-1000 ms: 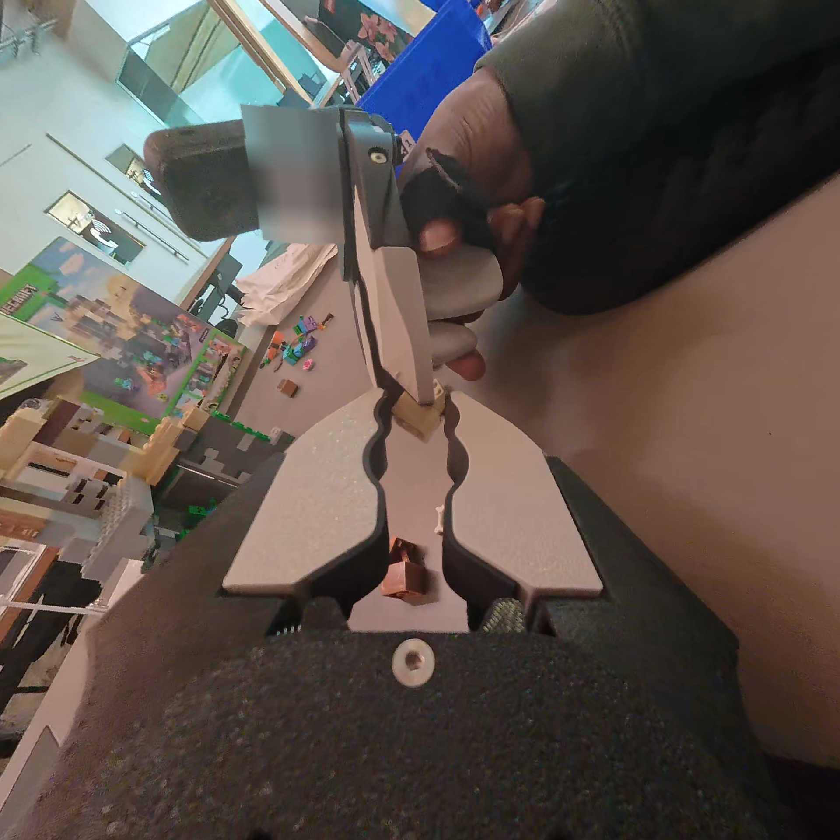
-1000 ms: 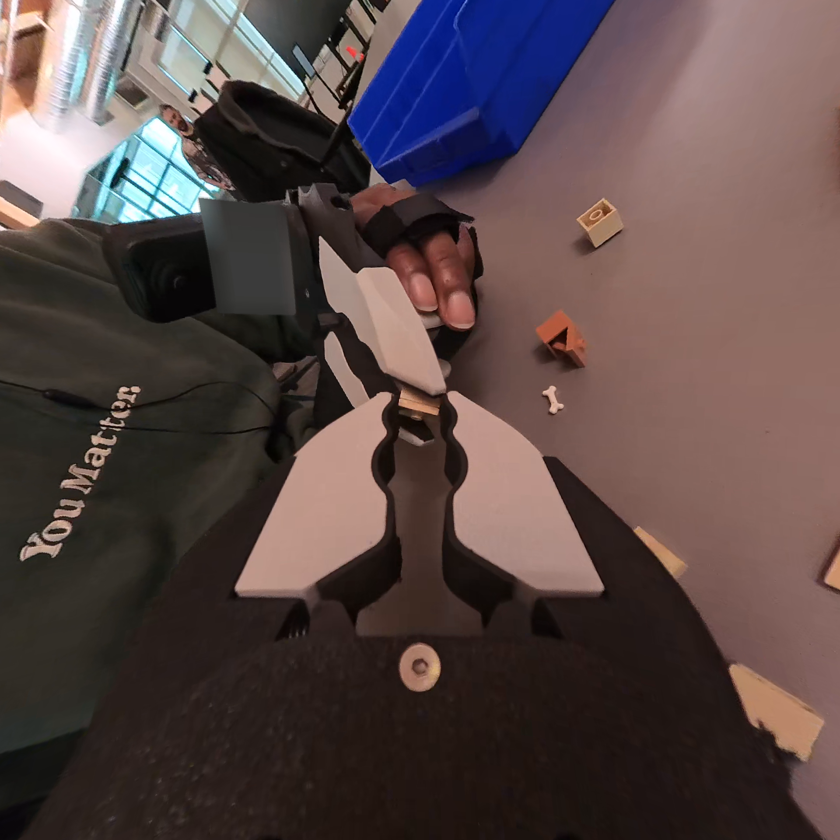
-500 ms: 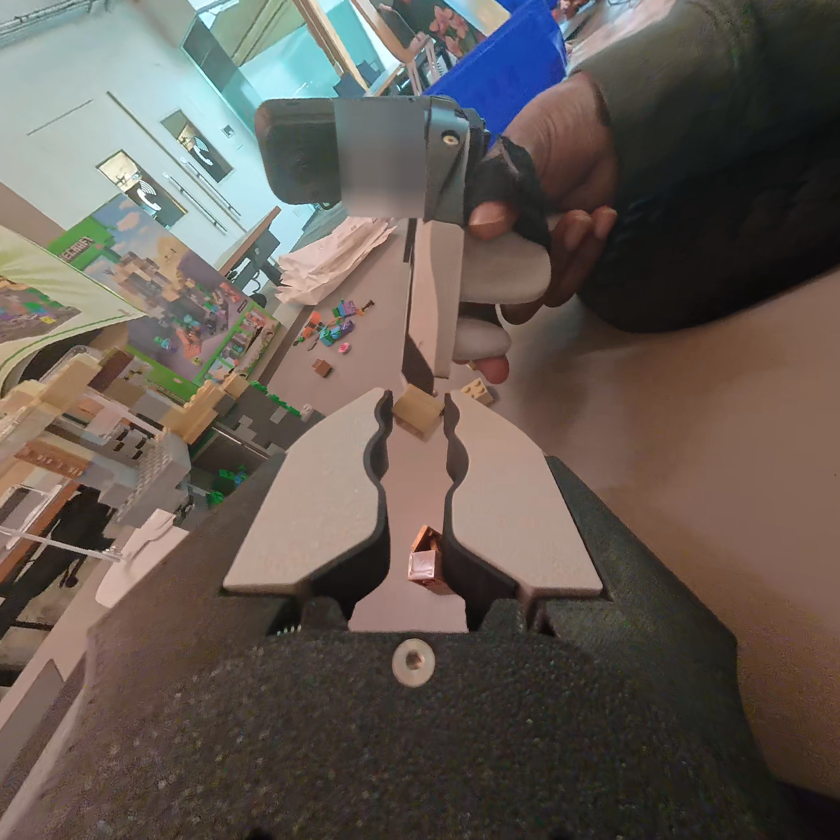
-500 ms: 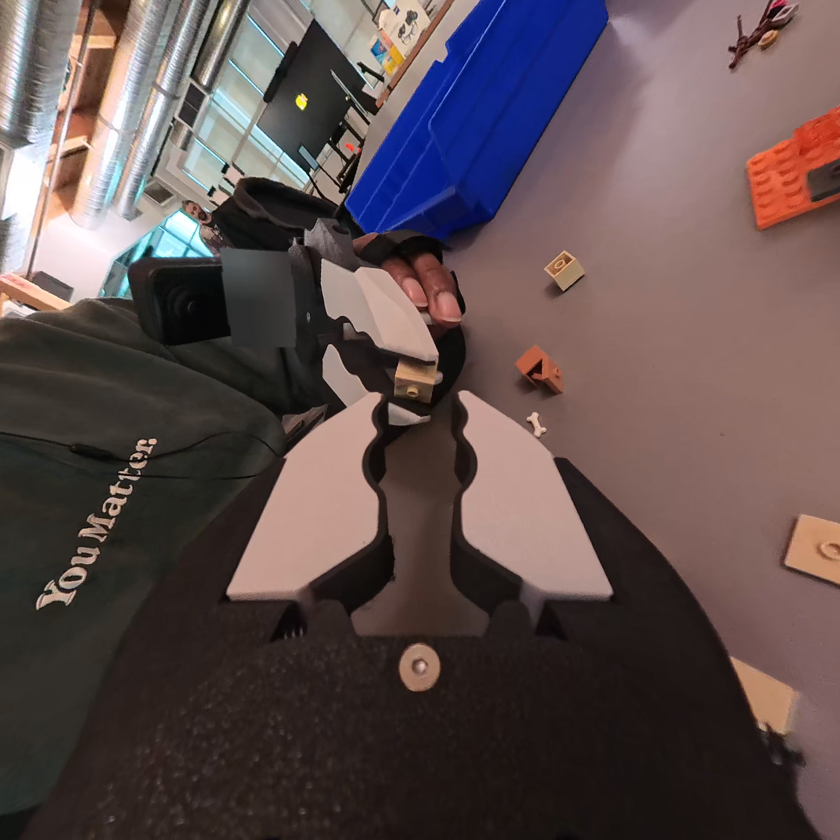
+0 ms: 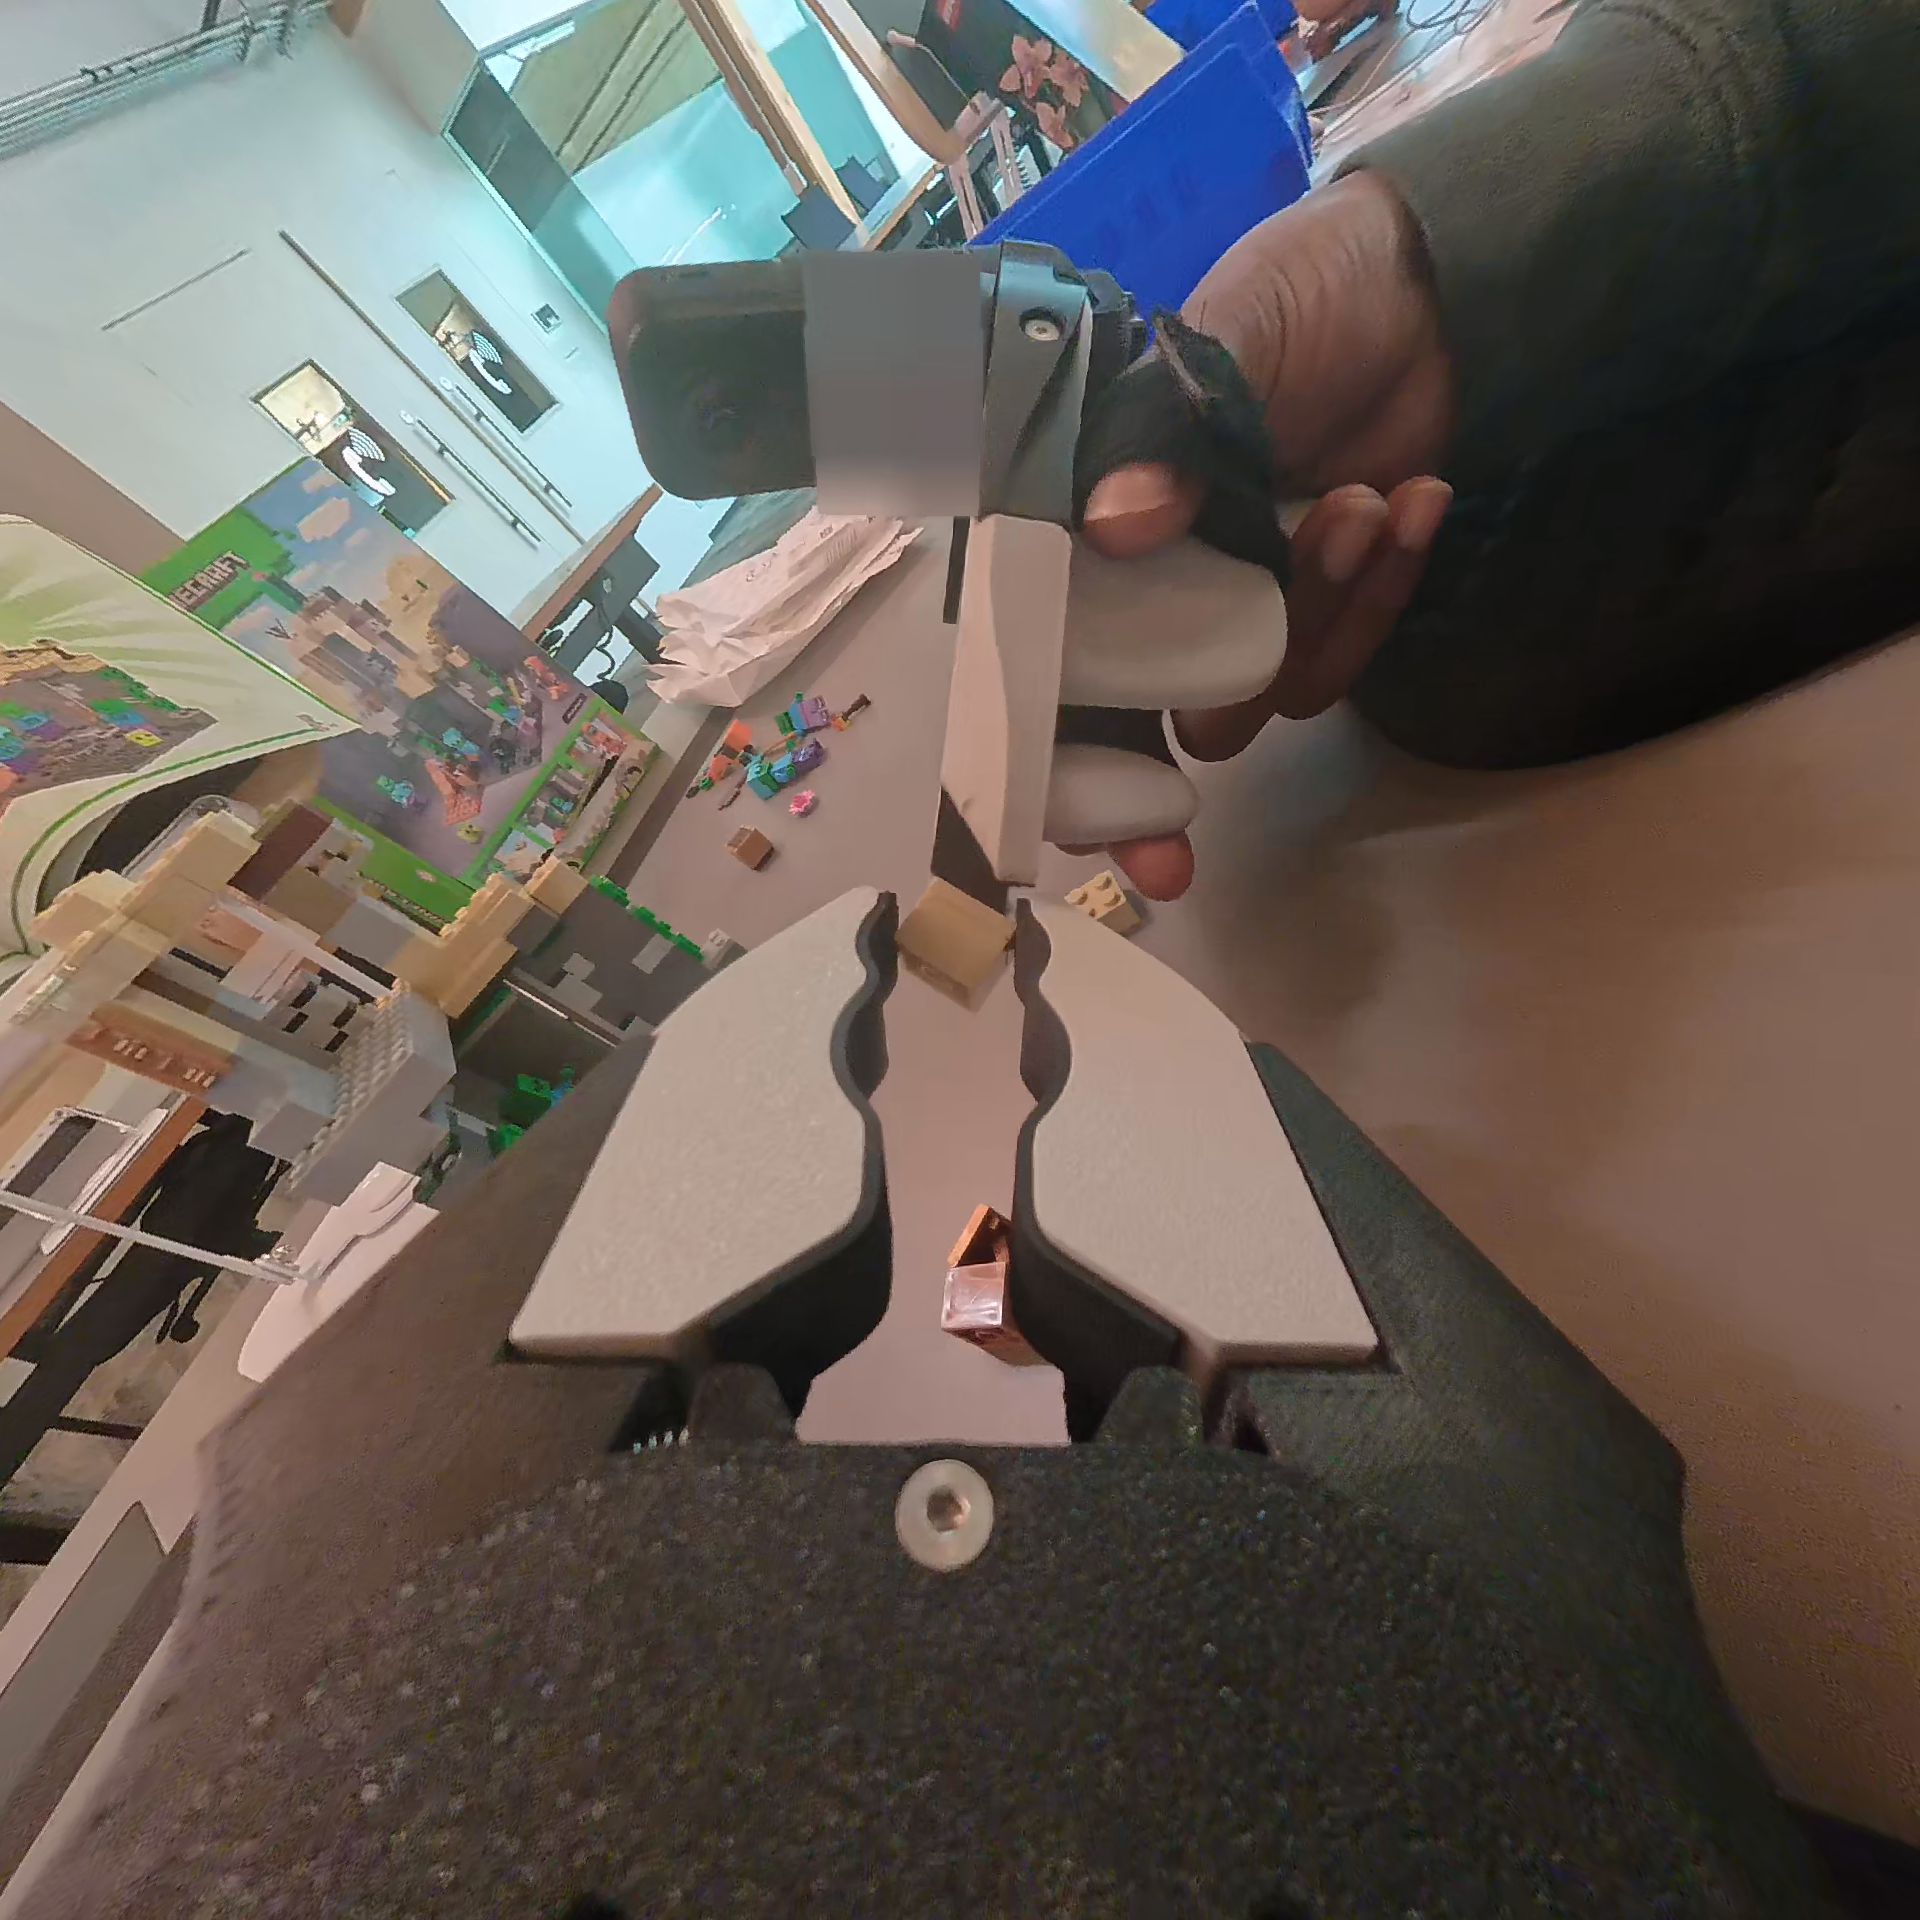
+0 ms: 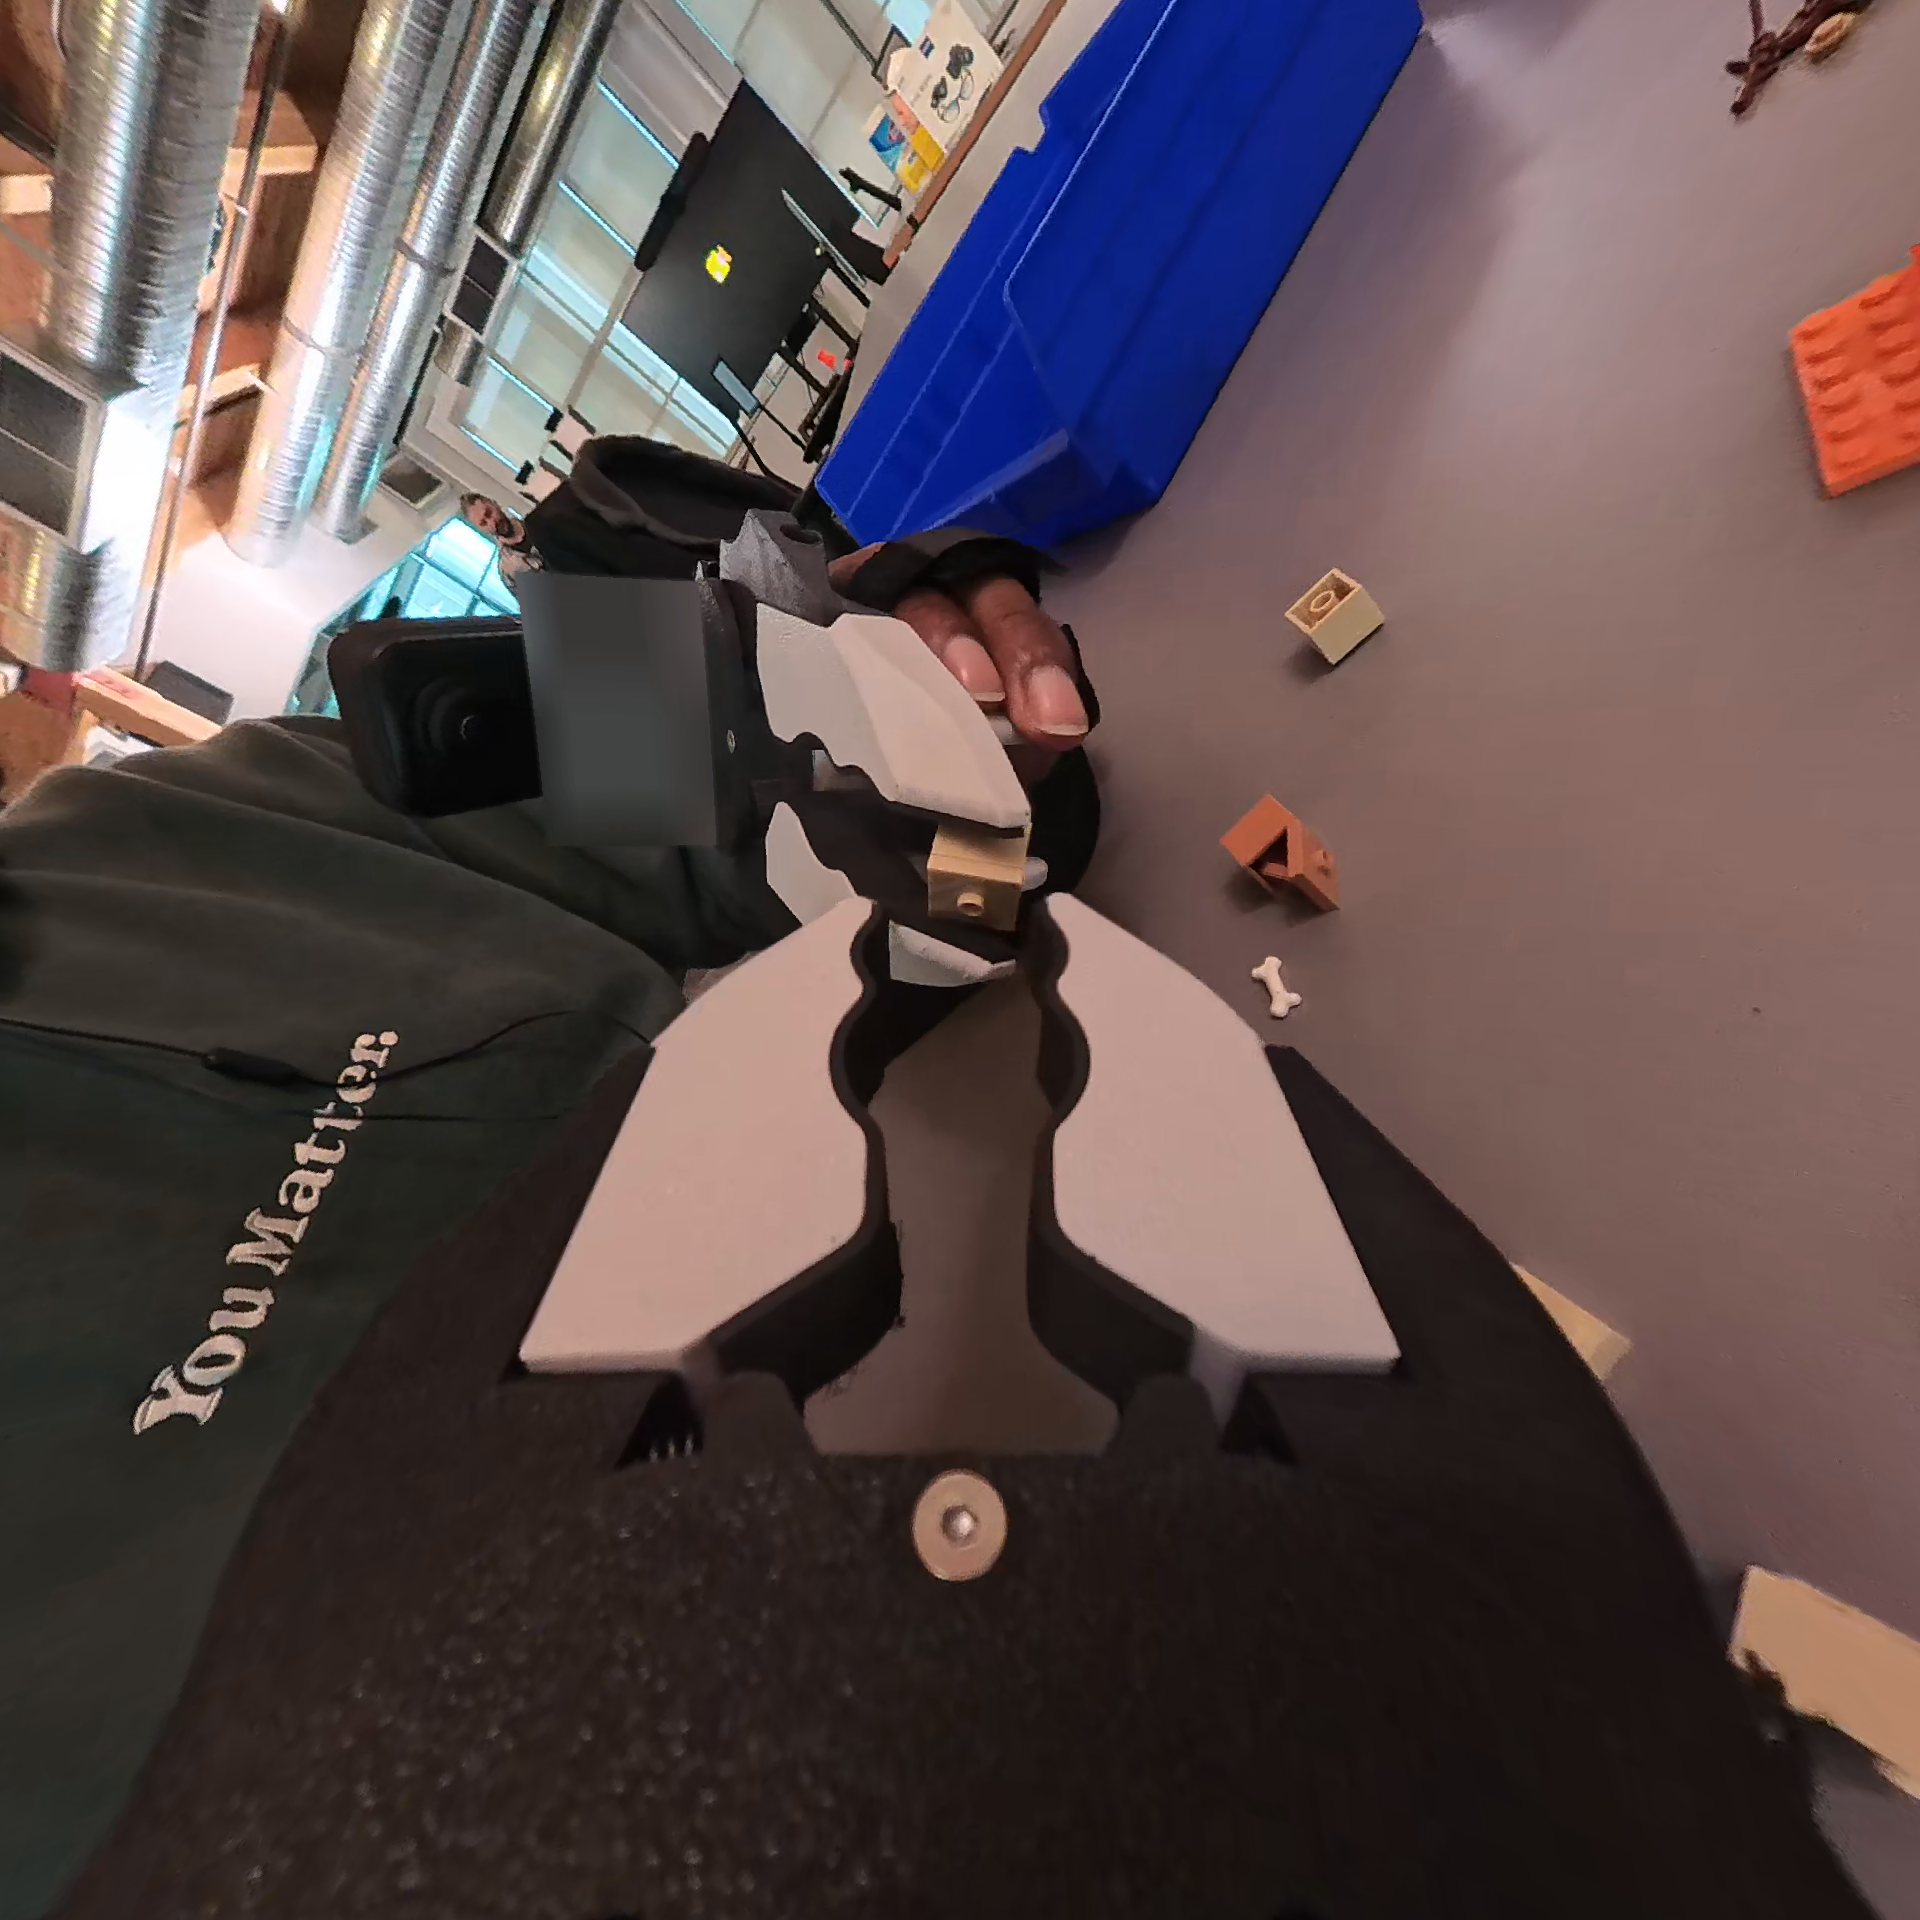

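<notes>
Tan brick (image 5: 951, 956), held in the air above the grey table (image 5: 1558, 1039). It is a small moulded plastic block and looks light, rigid and smooth-faced. It is likely to twist or slip if pinched at a corner, so the best hold is probably flat across two opposite side walls, leaving the stud and the hollow underside free.

Left gripper (image 5: 951, 925): its jaws are narrowed onto the brick, which fills the gap between the two tips and is clamped there. A peg on one face of the brick points toward the other tool.

Right gripper (image 6: 951, 940): its jaws are parted with nothing between them. The tips are just beside the brick and the left tool's lower finger, but whether they touch cannot be told.

On the table below lie a brown brick (image 5: 977, 1299), a white bone-shaped piece (image 6: 1276, 985) and a cream brick (image 6: 1335, 615), all well apart from the held brick. A blue bin (image 6: 1122, 312) stands beyond them.
</notes>
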Motion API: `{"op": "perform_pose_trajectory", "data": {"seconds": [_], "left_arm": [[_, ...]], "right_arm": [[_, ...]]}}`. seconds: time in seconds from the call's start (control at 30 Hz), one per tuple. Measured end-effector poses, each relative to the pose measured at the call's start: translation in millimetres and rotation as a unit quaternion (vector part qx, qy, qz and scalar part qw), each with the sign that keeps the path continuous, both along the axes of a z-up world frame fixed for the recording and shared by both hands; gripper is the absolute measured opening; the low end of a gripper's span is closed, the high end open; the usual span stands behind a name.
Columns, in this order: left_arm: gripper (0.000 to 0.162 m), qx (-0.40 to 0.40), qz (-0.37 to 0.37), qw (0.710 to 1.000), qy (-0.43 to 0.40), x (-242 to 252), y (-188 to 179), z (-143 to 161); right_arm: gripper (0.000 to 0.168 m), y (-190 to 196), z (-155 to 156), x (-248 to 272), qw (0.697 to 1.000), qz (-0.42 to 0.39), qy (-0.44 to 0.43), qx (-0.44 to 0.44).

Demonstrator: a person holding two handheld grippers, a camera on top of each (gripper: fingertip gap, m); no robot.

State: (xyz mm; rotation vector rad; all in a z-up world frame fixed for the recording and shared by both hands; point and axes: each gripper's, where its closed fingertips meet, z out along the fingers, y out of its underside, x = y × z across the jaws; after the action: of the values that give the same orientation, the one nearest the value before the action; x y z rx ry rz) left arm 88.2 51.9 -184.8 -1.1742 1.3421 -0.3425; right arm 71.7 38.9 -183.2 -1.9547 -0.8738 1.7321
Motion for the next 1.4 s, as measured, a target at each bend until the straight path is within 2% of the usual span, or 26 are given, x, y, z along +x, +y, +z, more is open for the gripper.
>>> {"op": "perform_pose_trajectory", "data": {"seconds": [0.17, 0.3, 0.57, 0.8, 1.23, 1.4], "left_arm": [[0.021, 0.012, 0.004, 1.000, 0.008, 0, 0, -1], [0.021, 0.016, 0.005, 1.000, 0.013, 0, 0, -3], [0.025, 0.017, -0.079, 0.997, 0.007, 10, -27, -2], [0.017, 0.030, -0.093, 0.995, 0.020, 11, -33, -5], [0.017, 0.029, -0.030, 0.999, 0.013, 4, -14, 2], [0.017, 0.027, -0.026, 0.999, 0.004, 3, -13, 7]], "right_arm": [[0.028, 6, -1, -2, 1.000, -0.024, -0.003, -0.003], [0.016, 5, -2, -5, 0.999, -0.028, -0.015, 0.006], [0.016, -25, -1, 4, 0.995, 0.095, -0.022, -0.007], [0.016, -26, -5, 12, 0.993, 0.116, -0.030, -0.017], [0.023, -11, 3, 6, 0.999, 0.050, -0.001, 0.007], [0.016, -8, 6, 3, 0.999, 0.035, 0.005, 0.030]]}}
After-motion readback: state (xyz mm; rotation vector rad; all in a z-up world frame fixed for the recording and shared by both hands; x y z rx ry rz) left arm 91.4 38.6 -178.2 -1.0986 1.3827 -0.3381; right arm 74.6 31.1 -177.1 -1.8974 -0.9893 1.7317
